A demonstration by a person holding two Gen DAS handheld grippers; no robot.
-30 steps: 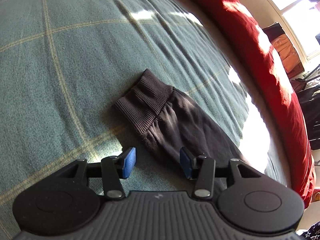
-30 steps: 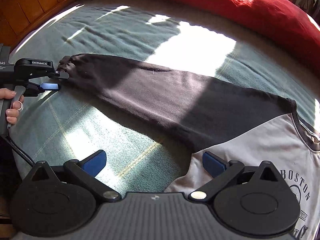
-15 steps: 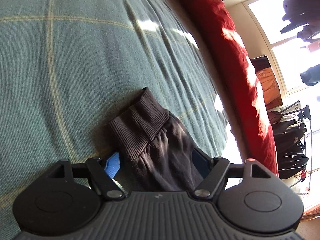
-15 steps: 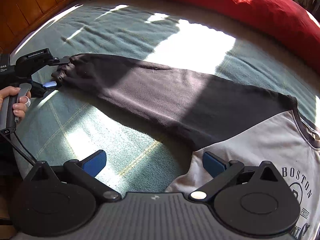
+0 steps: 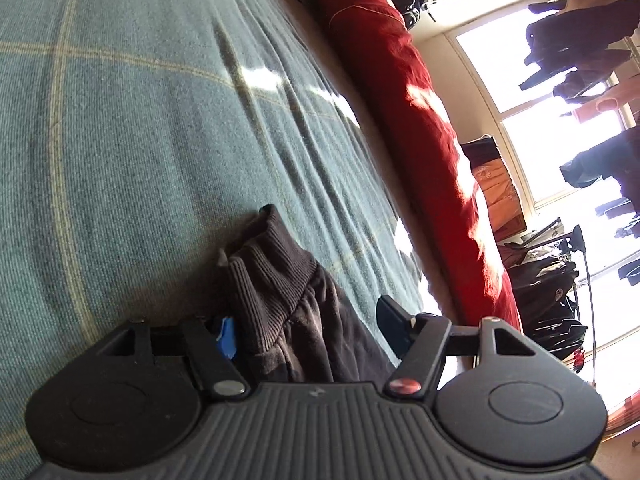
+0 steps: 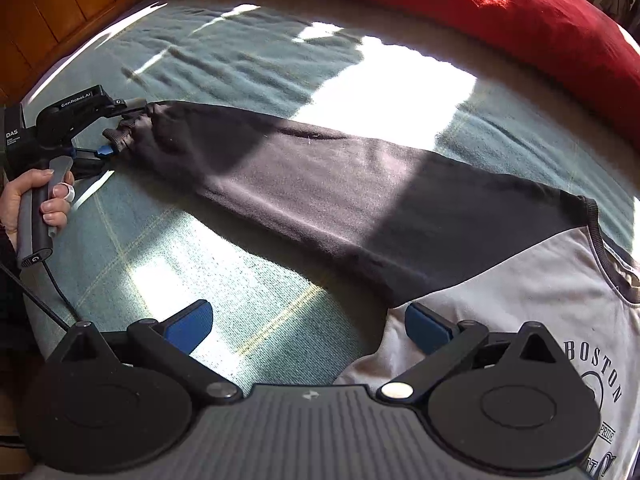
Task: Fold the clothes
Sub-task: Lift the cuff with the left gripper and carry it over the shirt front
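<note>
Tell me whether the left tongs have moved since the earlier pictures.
Yes. In the right wrist view the left tongs have advanced along the green checked blanket onto the ribbed cuff of the black sleeve, which lies between the closing jaws.

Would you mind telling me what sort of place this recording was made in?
Most likely a bedroom at home: the shirt lies on a bed with a green checked blanket, a long red cushion along its edge, and clothes hanging by a sunlit window.
</note>
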